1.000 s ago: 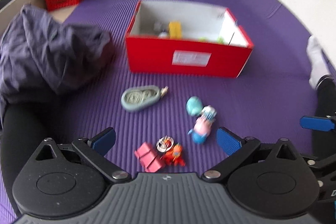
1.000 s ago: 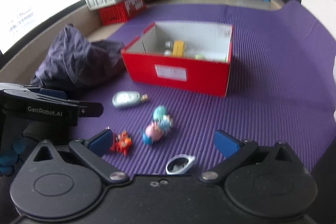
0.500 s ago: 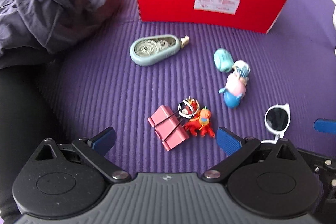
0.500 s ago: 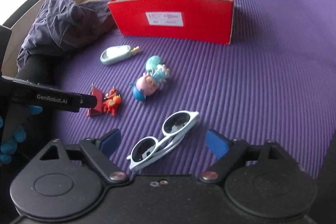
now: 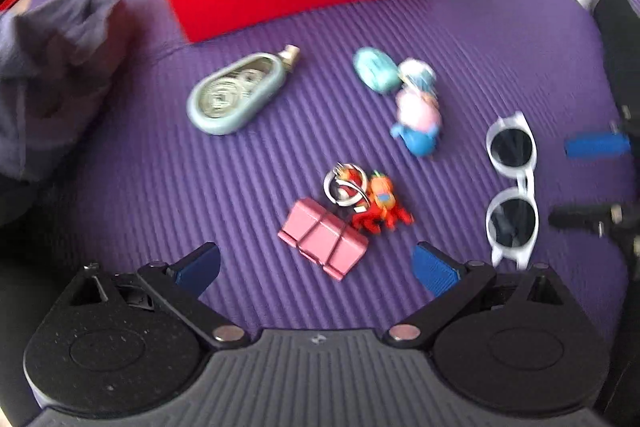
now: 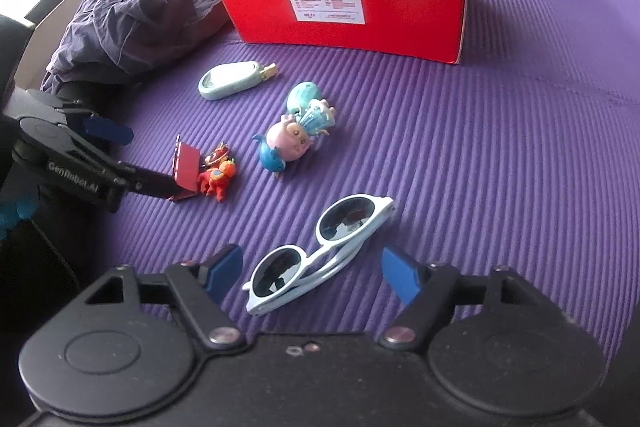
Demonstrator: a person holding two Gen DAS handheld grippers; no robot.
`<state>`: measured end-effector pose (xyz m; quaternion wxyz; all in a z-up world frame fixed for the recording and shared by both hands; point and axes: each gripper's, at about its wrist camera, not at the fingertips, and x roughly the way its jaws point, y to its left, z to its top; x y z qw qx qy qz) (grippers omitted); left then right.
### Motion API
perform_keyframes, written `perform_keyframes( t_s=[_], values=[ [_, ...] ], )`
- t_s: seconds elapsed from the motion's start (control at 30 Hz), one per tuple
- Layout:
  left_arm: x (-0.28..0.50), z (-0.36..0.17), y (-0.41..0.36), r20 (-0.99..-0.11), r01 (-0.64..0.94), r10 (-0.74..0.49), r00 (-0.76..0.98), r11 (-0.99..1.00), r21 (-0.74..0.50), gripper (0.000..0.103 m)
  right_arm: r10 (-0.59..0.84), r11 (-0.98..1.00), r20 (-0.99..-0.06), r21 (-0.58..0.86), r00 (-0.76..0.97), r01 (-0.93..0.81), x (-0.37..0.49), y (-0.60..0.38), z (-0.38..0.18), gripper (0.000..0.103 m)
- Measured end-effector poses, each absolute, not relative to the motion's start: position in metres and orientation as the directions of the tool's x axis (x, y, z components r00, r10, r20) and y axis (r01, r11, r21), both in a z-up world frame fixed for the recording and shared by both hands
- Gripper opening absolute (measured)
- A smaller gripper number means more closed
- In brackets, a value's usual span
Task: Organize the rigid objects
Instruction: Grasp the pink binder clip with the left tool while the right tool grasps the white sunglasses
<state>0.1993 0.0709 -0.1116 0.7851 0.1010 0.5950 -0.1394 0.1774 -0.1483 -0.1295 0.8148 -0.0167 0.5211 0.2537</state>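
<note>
Fingers (image 6: 229,263) of my right gripper (image 6: 314,273), just narrowing, straddle white sunglasses (image 6: 320,251) untouched; my left gripper (image 5: 316,267) gapes empty, pink block (image 5: 322,237) at twelve o'clock.

Both grippers are being seen as black plastic bodies with round hubs, silver pivot screws and blue finger pads (image 6: 224,269); "GenRobot.AI" is being shown in grey on the left gripper (image 6: 120,155).

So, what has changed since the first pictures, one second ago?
Both tools came down toward the mat. The left tool now hangs open over the pink block. The right tool has just been closing, with the sunglasses between its pads but not yet pinched. The toys and the red box lie where they were.
</note>
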Motion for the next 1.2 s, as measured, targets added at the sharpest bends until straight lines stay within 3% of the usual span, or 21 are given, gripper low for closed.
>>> perform_keyframes(
  t_s=[0.47, 0.63, 0.97, 1.03, 1.13, 1.2],
  values=[
    [0.213, -0.15, 0.056, -0.981, 0.461, -0.049, 0.189, 0.886, 0.044, 0.102, 0.356, 0.89, -0.899, 0.242, 0.256, -0.387, 0.195, -0.137, -0.151, 0.058],
    [0.219, -0.152, 0.059, -0.981, 0.456, -0.063, 0.182, 0.889, 0.028, 0.097, 0.36, 0.898, -0.905, 0.269, 0.229, -0.349, 0.202, -0.136, -0.159, 0.044],
    [0.216, -0.148, 0.053, -0.975, 0.481, -0.105, 0.197, 0.877, 0.002, 0.07, 0.335, 0.915, -0.908, 0.249, 0.251, -0.318, 0.205, -0.138, -0.159, 0.034],
    [0.215, -0.146, 0.052, -0.974, 0.475, -0.105, 0.199, 0.88, 0.002, 0.066, 0.353, 0.91, -0.901, 0.267, 0.252, -0.318, 0.204, -0.138, -0.158, 0.024],
    [0.211, -0.141, 0.054, -0.973, 0.46, -0.105, 0.207, 0.888, 0.002, 0.055, 0.362, 0.908, -0.897, 0.276, 0.254, -0.316, 0.202, -0.137, -0.155, 0.019],
    [0.21, -0.14, 0.055, -0.972, 0.45, -0.101, 0.212, 0.893, 0.005, 0.054, 0.369, 0.906, -0.892, 0.281, 0.263, -0.316, 0.2, -0.136, -0.153, 0.015]
  ],
)
